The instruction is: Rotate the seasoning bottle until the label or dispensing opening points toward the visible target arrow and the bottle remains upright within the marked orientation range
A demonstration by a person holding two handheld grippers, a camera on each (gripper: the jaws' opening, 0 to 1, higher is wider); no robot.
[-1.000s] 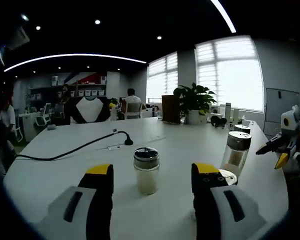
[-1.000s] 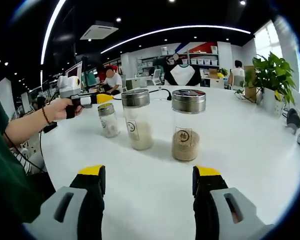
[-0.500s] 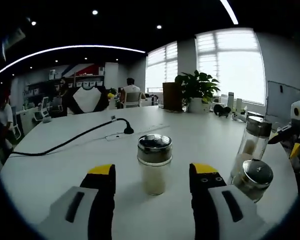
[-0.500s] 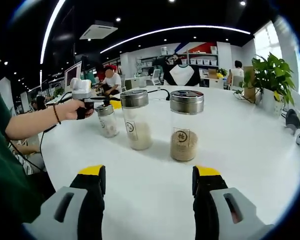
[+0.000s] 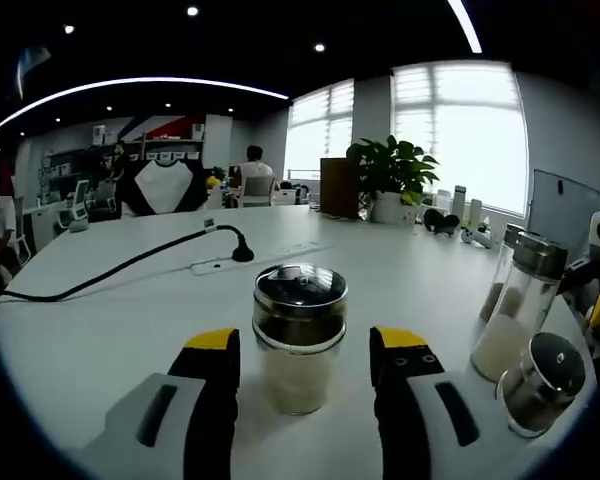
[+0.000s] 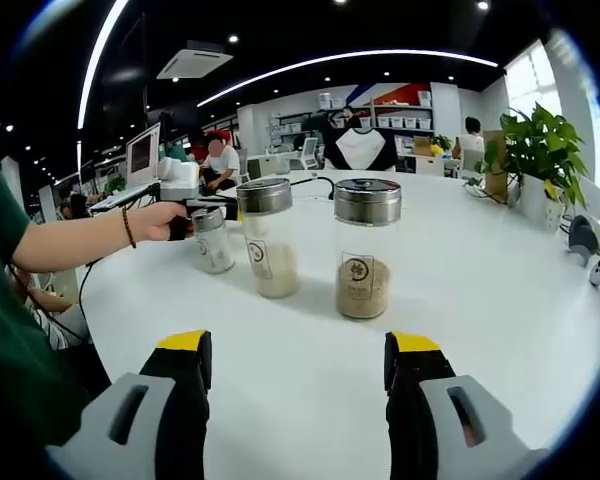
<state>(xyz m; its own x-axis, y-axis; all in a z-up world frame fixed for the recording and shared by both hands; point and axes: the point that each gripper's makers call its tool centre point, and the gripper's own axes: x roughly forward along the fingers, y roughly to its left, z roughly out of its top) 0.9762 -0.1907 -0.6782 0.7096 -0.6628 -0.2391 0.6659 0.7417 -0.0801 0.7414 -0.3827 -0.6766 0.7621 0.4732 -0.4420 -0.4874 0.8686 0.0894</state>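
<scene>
Jaws spread wide on the left gripper point(image 5: 300, 350), and the small seasoning bottle point(image 5: 299, 335) stands right between the yellow tips, upright on the white surface point(image 5: 110, 320), its dark metal cap level with them; whether either pad is touching the glass I cannot tell. That straddle reads as the set-up for a pinch and a twist about the bottle's own axis, keeping it vertical while the front comes round. No target arrow is legible from here, so how far it has to turn is anyone's guess. Off to the side stand two taller bottles, one with pale grains point(image 6: 266, 236) and one with brown grains point(image 6: 366, 245), their labels facing the right gripper view, plus the little one by the person's hand point(image 6: 160, 220). The right gripper point(image 6: 298, 375) hangs back, jaws apart and holding nothing, well short of the row, probably waiting as support. Further out, a black cable point(image 5: 120, 270) and a potted plant point(image 5: 390, 180).
</scene>
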